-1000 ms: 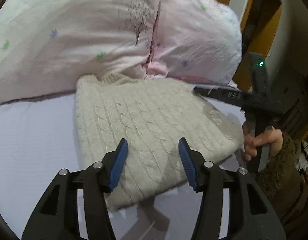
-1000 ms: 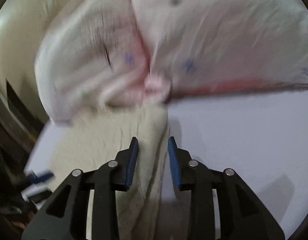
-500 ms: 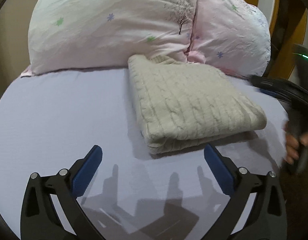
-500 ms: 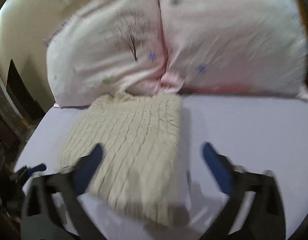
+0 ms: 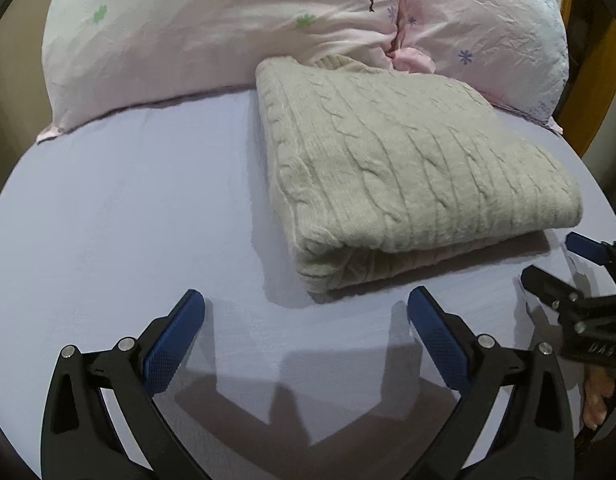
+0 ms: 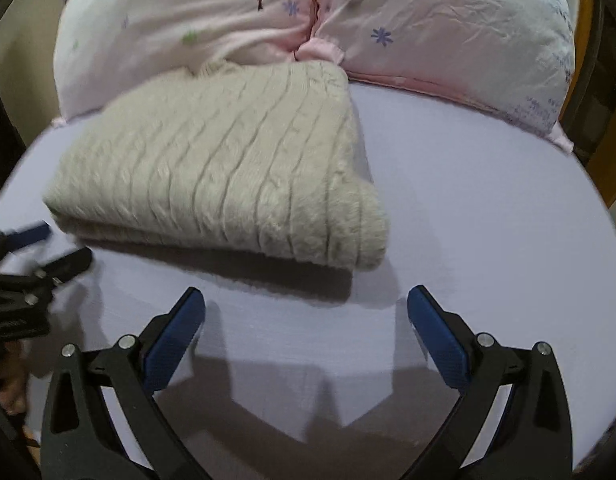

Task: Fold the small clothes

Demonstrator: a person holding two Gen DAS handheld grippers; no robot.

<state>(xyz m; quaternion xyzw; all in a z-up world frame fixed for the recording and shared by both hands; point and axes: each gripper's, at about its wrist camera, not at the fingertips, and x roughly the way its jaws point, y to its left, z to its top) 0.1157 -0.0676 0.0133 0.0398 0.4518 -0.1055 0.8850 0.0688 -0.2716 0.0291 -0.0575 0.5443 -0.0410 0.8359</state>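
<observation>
A cream cable-knit sweater (image 5: 407, 168) lies folded in a thick rectangle on the lavender bed sheet (image 5: 128, 208), its far edge against the pillows. It also shows in the right wrist view (image 6: 228, 176). My left gripper (image 5: 306, 320) is open and empty, held back from the sweater's near fold. My right gripper (image 6: 306, 316) is open and empty, also short of the sweater's near edge. The right gripper shows at the right edge of the left wrist view (image 5: 579, 280), and the left gripper at the left edge of the right wrist view (image 6: 32, 256).
Two pale pink flowered pillows (image 5: 228, 20) (image 5: 487, 32) lie side by side behind the sweater. Orange wooden furniture (image 5: 603, 80) stands past the bed's right side. Bare sheet (image 6: 487, 208) lies right of the sweater.
Both grippers opened wide, let go of the sweater and drew back from it. The sweater now lies folded and flat on the sheet.
</observation>
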